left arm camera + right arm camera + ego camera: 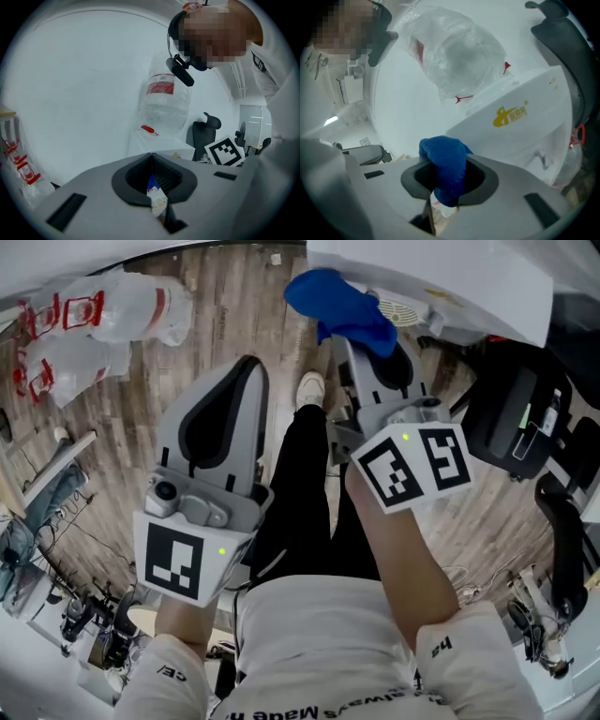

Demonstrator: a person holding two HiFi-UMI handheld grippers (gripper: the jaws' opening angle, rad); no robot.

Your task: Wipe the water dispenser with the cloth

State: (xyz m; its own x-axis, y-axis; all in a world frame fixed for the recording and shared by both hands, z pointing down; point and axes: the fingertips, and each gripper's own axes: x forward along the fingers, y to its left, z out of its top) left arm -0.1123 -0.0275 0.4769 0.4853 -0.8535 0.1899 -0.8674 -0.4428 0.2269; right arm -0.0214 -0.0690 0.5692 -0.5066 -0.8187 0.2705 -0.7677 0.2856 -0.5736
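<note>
a bunched blue cloth [443,166] is clamped by the right gripper [440,158] fingers near the dispenser [520,129]; left gripper [151,155] fingers are pressed together.

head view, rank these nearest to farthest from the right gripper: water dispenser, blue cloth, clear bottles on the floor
1. blue cloth: pinched in the fingers of the right gripper, at its tip.
2. water dispenser: white body just ahead of the cloth, upper right.
3. clear bottles: red-labelled, down on the floor, far upper left.
</note>
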